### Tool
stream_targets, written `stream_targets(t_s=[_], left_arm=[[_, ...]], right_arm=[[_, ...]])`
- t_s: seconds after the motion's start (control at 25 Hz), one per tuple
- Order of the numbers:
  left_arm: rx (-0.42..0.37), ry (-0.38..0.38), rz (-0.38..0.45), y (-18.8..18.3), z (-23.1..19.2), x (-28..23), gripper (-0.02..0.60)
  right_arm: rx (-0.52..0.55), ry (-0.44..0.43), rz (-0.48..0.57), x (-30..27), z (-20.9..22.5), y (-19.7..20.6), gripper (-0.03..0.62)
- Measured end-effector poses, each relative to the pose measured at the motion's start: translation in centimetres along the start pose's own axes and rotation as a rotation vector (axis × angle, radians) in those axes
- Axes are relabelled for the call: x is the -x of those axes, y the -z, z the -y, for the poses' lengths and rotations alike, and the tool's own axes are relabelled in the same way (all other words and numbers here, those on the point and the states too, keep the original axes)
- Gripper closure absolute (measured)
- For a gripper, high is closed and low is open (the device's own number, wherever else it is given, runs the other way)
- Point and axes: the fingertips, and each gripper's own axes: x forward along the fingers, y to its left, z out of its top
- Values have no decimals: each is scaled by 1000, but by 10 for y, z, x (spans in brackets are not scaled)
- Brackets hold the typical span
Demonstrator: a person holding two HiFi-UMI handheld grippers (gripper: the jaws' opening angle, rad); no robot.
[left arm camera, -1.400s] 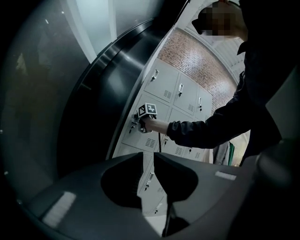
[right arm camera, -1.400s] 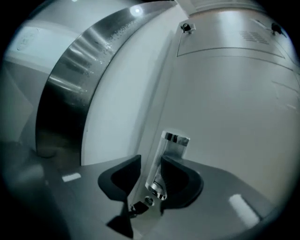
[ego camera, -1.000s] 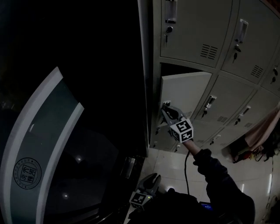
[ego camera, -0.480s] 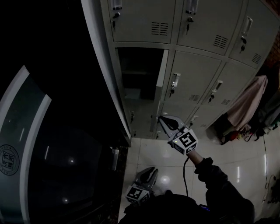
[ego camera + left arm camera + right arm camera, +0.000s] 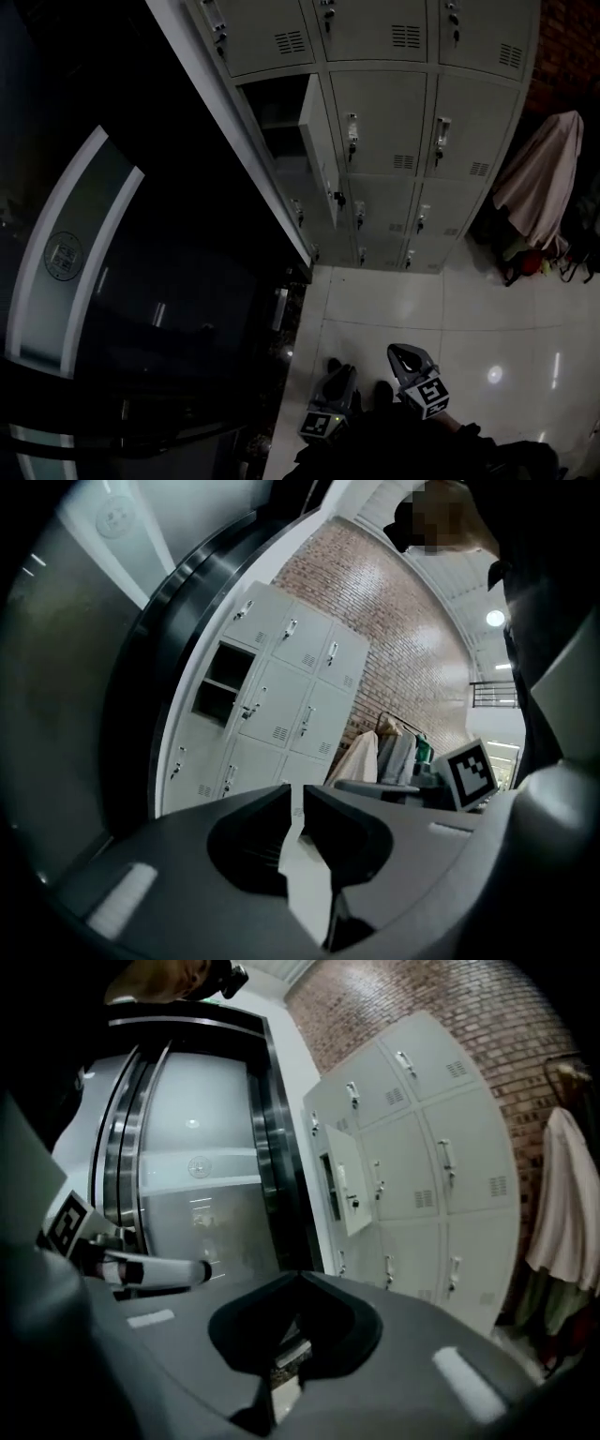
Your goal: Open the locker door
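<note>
Alt text: A dim room with a glossy pale tiled floor (image 5: 450, 319) that caught small bright reflections of lamps. A bank of grey metal lockers (image 5: 403, 122) stood before a red brick wall (image 5: 567, 56). To its left curved a dark glass wall (image 5: 187, 300) with a pale band (image 5: 66, 253) bearing a round emblem. By the lockers' right end, a pale garment (image 5: 544, 178) hung draped. A round ceiling lamp (image 5: 495, 619) shone overhead.

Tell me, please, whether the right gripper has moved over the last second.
Yes. It was at the open door; now the right gripper is shut, empty, pulled back from the lockers and low over the floor.
</note>
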Motion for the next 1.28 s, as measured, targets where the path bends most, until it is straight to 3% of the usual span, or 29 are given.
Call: stream_targets(t_s=[0.12,0.2,0.32,0.44,0.6,0.76,0.92,1.28], left_arm=[[-44,75,-21,6,38,12,538],[-70,122,-31,9,57,18,538],[-100,183,-26,19,90,32,538],[-106,227,-17,26,122,62,538],[-113,228,-8,40,143,129,538],[-56,176,-33,81,146,199,545],[-32,180,-33,103,155,246,546],[-79,199,11,84,164,272,546]], right_arm=[[-37,54,-35,62,-3,27,592],[5,45,-22,81,-9,33,592],[108,38,25,101,-13,25,593],[143,65,94,126,-27,6,594],[100,96,153,170,-78,9,594],[55,126,154,220,-149,39,594],[16,160,141,261,-195,70,594],[93,96,145,271,-218,60,594]])
